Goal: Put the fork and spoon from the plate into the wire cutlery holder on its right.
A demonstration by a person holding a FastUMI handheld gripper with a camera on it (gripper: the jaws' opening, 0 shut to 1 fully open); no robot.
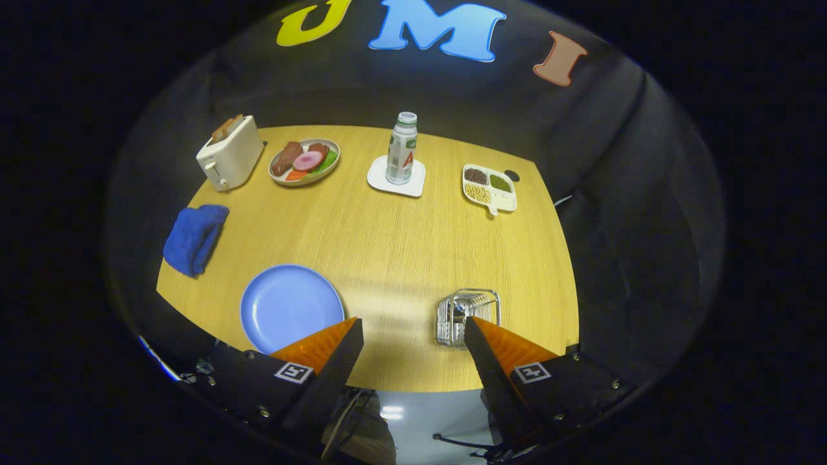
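Now the blue plate (291, 307) lies bare, just ahead of the left finger, with no fork or spoon on its face; the wire cutlery holder (466, 316) stands to its right, just ahead of the right finger, and something metallic glints inside it — likely cutlery, though too small and too tangled with the wires to say whether it is fork, spoon or both. So, as a judgement, the plate's emptiness fits a task at or near its end; nothing is seen left on the plate to carry over. The gripper (413, 339) hangs above the near edge of the wooden table (394, 245), fingers spread wide with nothing between them. Further off: a blue cloth (194, 237) beyond the plate, a white toaster (229, 155) with toast, a plate of food (304, 161), a bottle (402, 148) on a white coaster (396, 175); a divided tray of beans (489, 187).
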